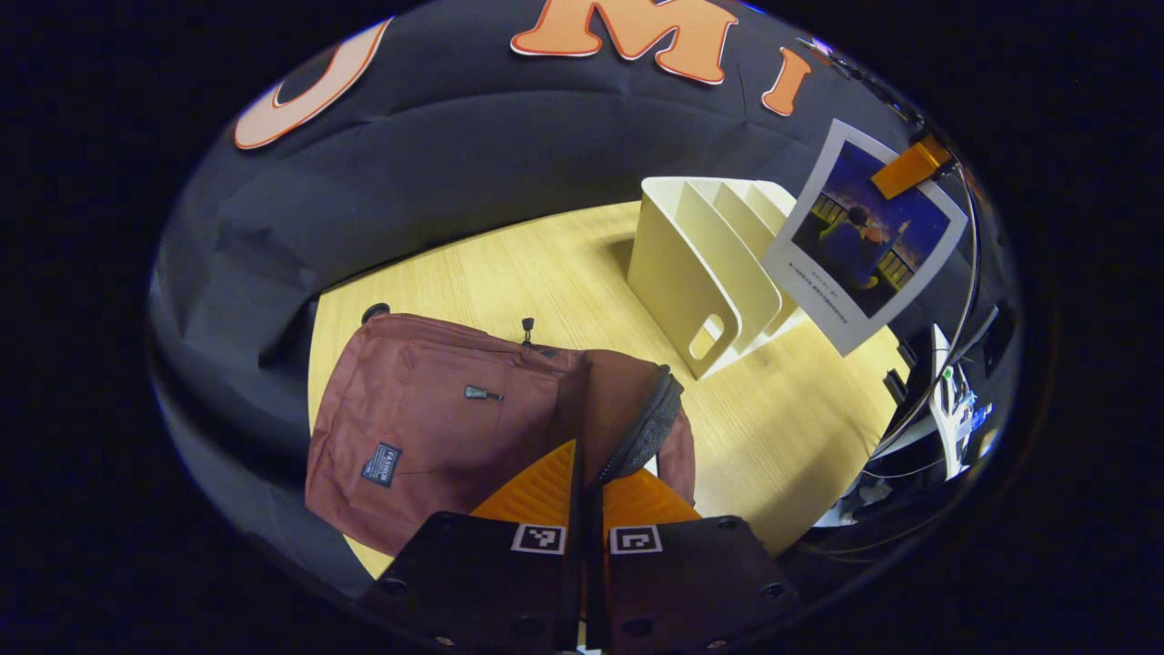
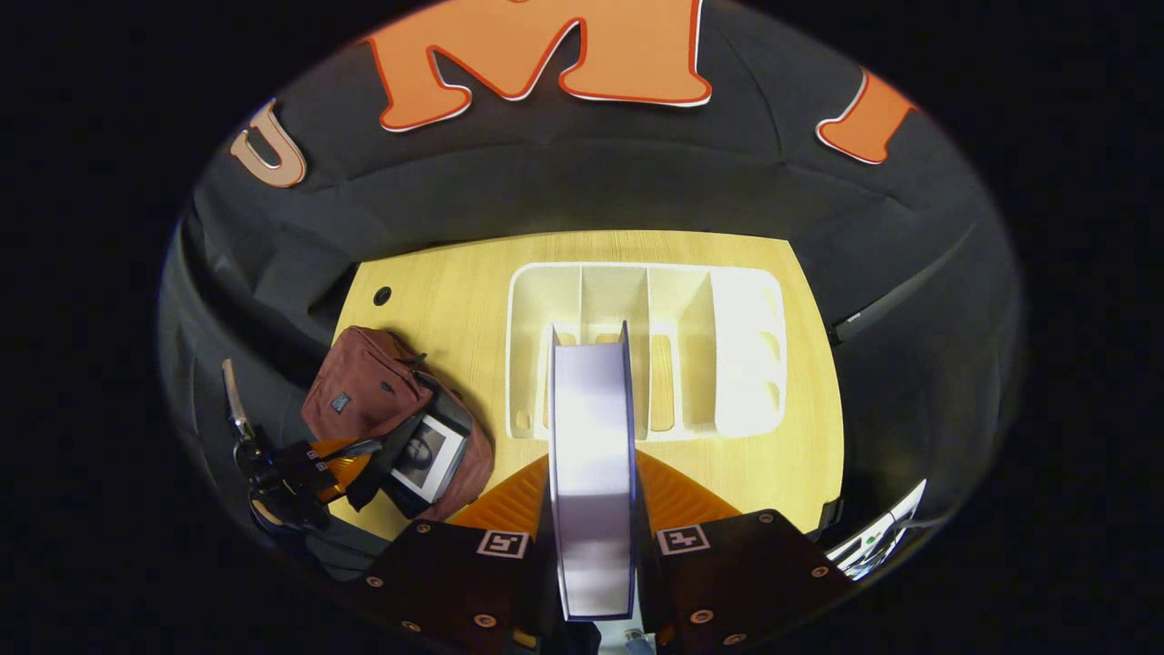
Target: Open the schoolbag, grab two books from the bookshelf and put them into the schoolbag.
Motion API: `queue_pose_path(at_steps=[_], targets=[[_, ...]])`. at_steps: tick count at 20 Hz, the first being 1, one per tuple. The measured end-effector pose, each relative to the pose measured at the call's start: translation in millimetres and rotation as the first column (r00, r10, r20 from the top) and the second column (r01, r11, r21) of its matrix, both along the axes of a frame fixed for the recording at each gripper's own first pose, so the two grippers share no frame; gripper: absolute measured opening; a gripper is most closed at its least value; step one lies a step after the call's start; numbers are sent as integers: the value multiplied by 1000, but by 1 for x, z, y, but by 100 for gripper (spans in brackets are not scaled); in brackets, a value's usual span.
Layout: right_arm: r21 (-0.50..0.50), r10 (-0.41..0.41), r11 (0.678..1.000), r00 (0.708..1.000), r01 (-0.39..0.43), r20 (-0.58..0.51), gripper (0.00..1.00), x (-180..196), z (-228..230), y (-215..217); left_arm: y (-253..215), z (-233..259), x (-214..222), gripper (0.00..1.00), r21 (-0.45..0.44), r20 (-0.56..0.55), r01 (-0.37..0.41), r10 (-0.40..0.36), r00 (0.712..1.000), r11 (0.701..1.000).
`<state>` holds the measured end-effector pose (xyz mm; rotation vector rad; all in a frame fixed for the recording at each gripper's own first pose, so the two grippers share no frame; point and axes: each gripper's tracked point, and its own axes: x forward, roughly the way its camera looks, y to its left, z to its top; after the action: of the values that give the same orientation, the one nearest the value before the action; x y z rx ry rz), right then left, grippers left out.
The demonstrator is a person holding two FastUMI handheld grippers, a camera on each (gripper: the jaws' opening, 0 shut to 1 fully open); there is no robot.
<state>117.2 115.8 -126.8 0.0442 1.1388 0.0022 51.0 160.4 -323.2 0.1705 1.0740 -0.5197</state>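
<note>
A brownish-red schoolbag [image 1: 427, 428] lies on the wooden table, its zipped mouth pulled up. My left gripper [image 1: 587, 455] is shut on the edge of that mouth. In the right gripper view the schoolbag [image 2: 364, 391] lies at the left with one book [image 2: 427, 455] showing in its opening and the left gripper [image 2: 350, 450] at its rim. My right gripper [image 2: 591, 459] is shut on a second book [image 2: 591, 428], seen edge-on above the cream bookshelf [image 2: 737, 355]. In the left gripper view that book [image 1: 864, 236] hangs in the air right of the bookshelf [image 1: 700, 273], pinched at its top by the right gripper [image 1: 909, 168].
The table [image 1: 509, 273] has a round cable hole [image 2: 382, 296] at its far left corner. The bookshelf's slots look empty. White equipment with cables [image 1: 950, 409] stands past the table's right edge. Black cloth walls close in behind and on both sides.
</note>
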Motion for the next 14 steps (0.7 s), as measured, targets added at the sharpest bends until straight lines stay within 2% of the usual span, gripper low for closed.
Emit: queue_pose_path(at_steps=[9, 11, 14], targets=[[112, 11, 993, 997, -20, 78, 36, -52, 25, 57, 7, 3, 3, 4, 10, 9, 76, -76, 997, 997], [175, -11, 985, 996, -5, 93, 36, -58, 20, 73, 10, 4, 3, 4, 3, 6, 82, -82, 997, 997], [305, -62, 952, 995, 35, 80, 35, -66, 0, 100, 13, 11, 5, 4, -19, 11, 95, -95, 995, 995]])
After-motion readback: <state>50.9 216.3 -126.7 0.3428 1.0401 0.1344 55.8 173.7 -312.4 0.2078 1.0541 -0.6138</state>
